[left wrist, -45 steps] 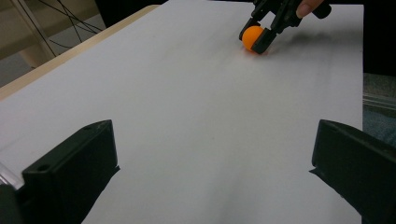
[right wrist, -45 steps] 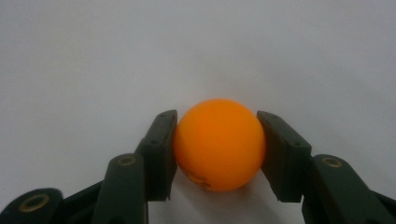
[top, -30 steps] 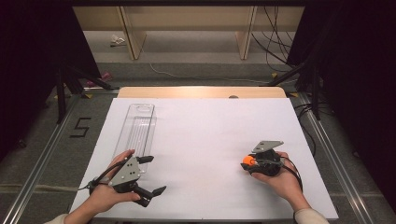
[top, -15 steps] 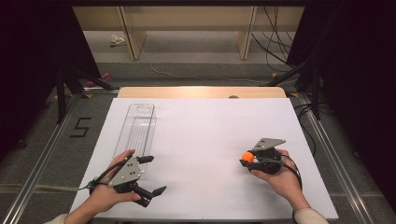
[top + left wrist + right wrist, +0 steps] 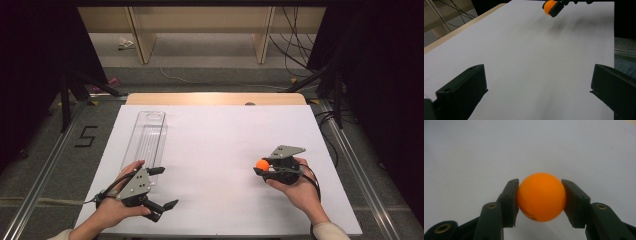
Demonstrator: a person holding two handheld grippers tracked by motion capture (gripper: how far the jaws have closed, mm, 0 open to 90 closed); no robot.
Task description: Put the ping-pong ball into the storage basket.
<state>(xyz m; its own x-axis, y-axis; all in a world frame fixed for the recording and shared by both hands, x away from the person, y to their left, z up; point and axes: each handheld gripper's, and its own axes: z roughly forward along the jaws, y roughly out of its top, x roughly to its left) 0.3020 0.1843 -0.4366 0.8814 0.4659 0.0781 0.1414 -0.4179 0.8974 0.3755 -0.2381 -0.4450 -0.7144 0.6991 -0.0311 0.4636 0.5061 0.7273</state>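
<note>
Two black, blocky jaws of the right gripper [image 5: 540, 195] pinch a smooth, round orange ball [image 5: 541, 196] just above the matte white sheet [image 5: 220, 150] at the table's right, while the left gripper [image 5: 157, 187] rests spread wide beside a long, clear ribbed plastic tray [image 5: 146, 140].

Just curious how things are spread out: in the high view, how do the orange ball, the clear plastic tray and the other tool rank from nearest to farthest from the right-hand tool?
1. Orange ball: gripped in the right tool.
2. Left tool: across the white sheet, near the front edge.
3. Clear tray: far left, stretching toward the back.
</note>
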